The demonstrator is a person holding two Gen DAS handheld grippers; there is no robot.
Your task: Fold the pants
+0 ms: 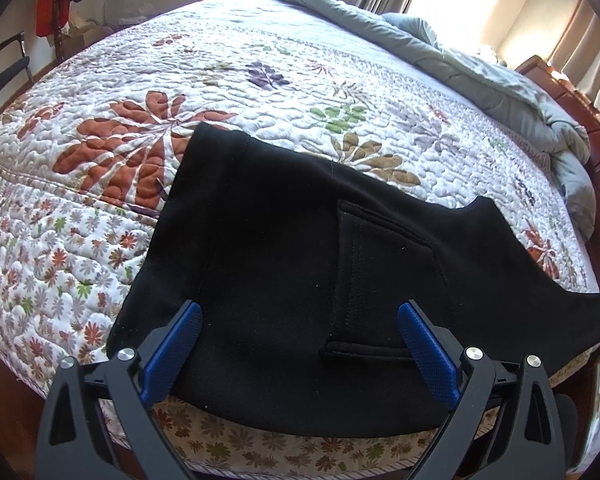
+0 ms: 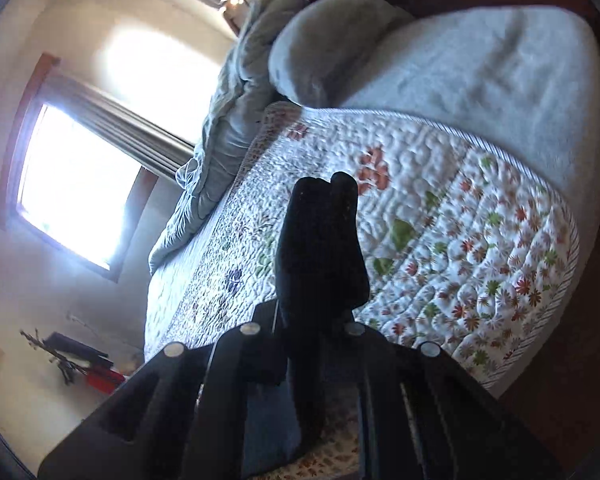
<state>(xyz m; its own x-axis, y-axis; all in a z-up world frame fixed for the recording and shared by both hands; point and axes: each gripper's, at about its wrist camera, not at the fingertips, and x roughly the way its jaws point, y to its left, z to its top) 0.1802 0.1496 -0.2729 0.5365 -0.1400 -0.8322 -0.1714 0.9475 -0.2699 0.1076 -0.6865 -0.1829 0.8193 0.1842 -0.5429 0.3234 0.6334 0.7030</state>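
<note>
The left gripper is hovering with its blue pads spread wide, pinching nothing; the black pants are lying between and beyond them, near the front edge of the bed. The right gripper is squeezing its fingers together on a bunch of the same black cloth, which is sticking up past the fingertips in a thick doubled wad.

Outward from the left fingers, the pants are spreading flat over the flowered quilt, a stitched pocket facing up, one end lying toward the big rust-coloured leaf and another part trailing off to the right over the bed edge. In the right wrist view the quilt is appearing tilted, so that gripper is being held turned on its side above the bed. A rumpled grey duvet is sitting along the far side, well apart from the pants.

Judging by this, a fold is probably under way with only one hand gripping. The risk is that the held wad is uneven: pulling it across could drag the flat part crooked or crease the pocket area. With the left fingers holding nothing down, the whole garment could slide toward the edge and slip off the bed.
</note>
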